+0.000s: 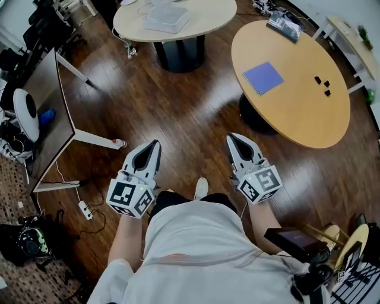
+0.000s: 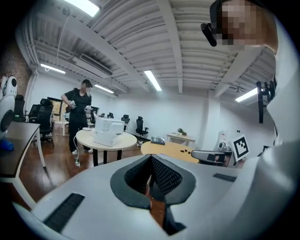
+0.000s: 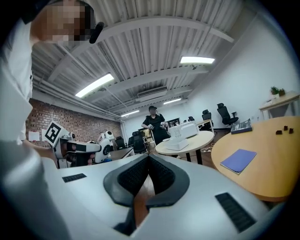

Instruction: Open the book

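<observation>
The thin blue rectangular book lies shut and flat on the round, pale wooden surface, well apart from both tools. Its cover is plain, and no title can be made out. Three small black pieces sit near it, too small to identify.

The left white plastic tool and the right white plastic tool hang over the glossy dark plank floor. Each carries a cube with black-and-white square markers. Both are clenched on nothing: their dark, dimpled rubber pads meet at the tips, leaving only an oval gap behind.

A second round surface holds a white boxy device, partly cut off at the top edge of the head view.
</observation>
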Available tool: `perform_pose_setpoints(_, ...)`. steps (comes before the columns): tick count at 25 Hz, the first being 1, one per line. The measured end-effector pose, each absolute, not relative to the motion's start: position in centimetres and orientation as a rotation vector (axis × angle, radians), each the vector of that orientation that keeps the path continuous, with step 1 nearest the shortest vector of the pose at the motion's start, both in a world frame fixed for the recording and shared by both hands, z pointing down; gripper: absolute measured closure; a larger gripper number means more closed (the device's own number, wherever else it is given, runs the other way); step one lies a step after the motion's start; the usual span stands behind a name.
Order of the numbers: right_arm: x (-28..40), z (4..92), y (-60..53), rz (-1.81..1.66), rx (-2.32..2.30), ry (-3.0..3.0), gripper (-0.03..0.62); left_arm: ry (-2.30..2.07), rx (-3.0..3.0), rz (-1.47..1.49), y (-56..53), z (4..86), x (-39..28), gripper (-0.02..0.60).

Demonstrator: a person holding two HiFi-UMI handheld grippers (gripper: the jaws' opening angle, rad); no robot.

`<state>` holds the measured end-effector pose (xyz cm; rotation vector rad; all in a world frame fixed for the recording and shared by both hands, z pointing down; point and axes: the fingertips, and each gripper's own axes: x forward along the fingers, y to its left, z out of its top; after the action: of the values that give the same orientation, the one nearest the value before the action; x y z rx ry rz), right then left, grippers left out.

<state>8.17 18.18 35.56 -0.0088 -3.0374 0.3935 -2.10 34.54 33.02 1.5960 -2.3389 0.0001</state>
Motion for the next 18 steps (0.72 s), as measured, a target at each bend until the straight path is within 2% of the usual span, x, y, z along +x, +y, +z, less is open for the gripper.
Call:
perform_pose_setpoints(12,8.3,37.1,10.0,0.370,0.254,-3.013,0.591,-2.199,1.775,-0.036,24.4,34.8,-5.3,0.571)
perform_pose_setpoints(18,5.2,36.9,7.3,0.347,0.376,-2.989,0.591,-2.121,1.860,-0.059,20.5,34.9,-9.6,0.571)
